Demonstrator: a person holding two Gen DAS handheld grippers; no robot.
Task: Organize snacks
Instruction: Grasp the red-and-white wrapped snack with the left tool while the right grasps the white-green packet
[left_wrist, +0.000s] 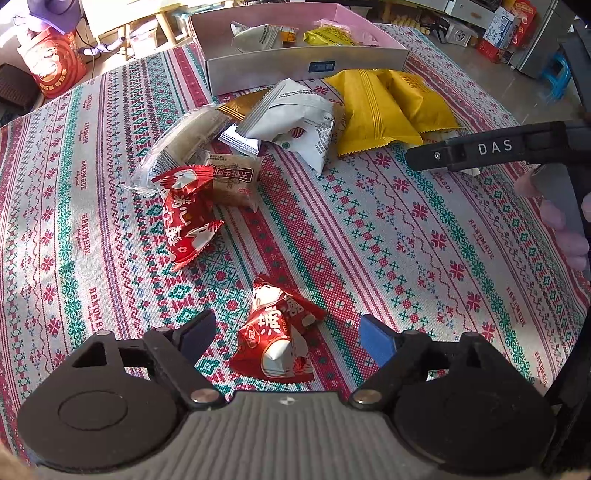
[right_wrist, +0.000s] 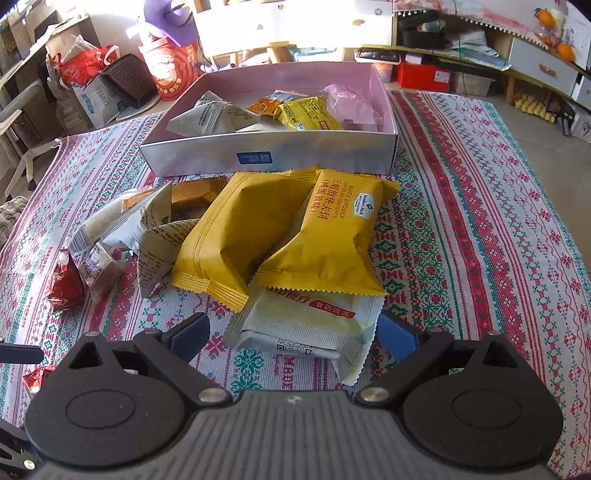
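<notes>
The counter (left_wrist: 424, 229) wears a woven patterned cloth; the shallow silver cardboard box (right_wrist: 295, 151) already holds several packets. Puffy yellow foil packets (right_wrist: 280, 229) overlap a pale flat one (right_wrist: 306, 328), so the spread-open right hand-held gripper (right_wrist: 295, 334) could drag them. The left hand-held gripper (left_wrist: 284, 332), fingers apart, brackets a crinkly red wrapped sweet (left_wrist: 275, 339) that might slip.

Patterned tablecloth (left_wrist: 424, 236) carries snack packets (right_wrist: 236, 236) and box (right_wrist: 280, 155).

Each tool (left_wrist: 284, 332) is showing black linkage arms, silver pivot screws, blue finger pads (left_wrist: 376, 341) and a grey ribbed body; the right tool (left_wrist: 480, 151) is bearing white "DAS" lettering.
</notes>
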